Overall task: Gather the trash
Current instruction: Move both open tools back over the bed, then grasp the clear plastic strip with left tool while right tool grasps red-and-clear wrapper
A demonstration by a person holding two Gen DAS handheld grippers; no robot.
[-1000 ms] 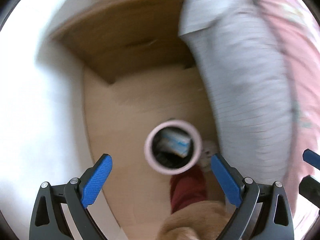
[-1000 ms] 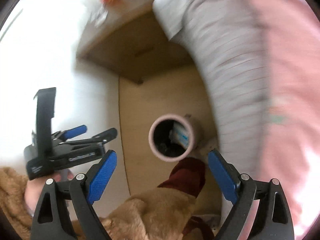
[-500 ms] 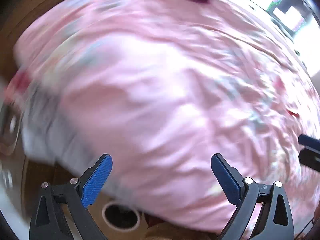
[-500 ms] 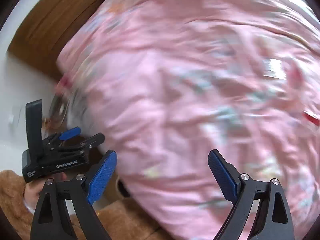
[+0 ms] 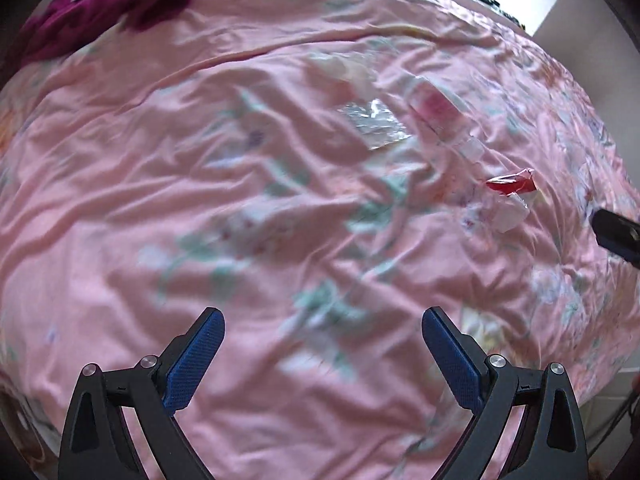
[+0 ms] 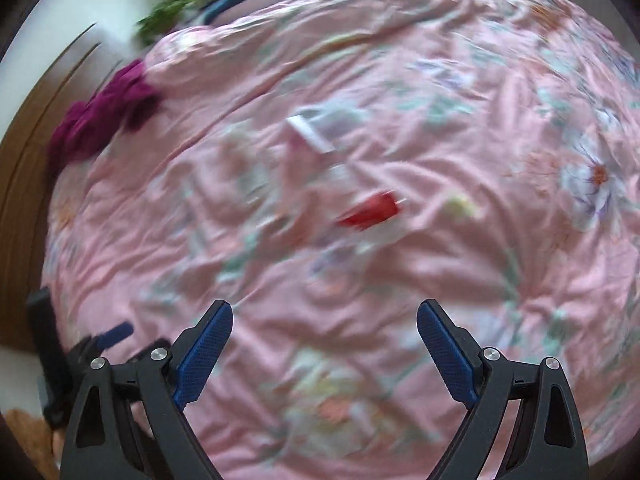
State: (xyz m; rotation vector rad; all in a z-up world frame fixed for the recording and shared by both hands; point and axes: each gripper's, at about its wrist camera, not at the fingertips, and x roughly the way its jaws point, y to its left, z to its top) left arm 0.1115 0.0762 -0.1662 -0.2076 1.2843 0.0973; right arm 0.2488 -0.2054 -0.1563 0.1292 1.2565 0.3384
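Tongs (image 6: 324,340) spread, short of red wrapper (image 6: 370,211)

We are seeing bedcover (image 5: 248,184) as soft, creased floral cloth; clear wrapper (image 5: 374,122) looking glossy, crinkled plastic; red wrapper (image 5: 512,184) shining like foil; maroon garment (image 5: 96,20) looking fuzzy; tongs' blue pads (image 5: 196,360) looking textured, matt.

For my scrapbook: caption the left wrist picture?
Open left gripper above a pink floral quilt strewn with a red wrapper.
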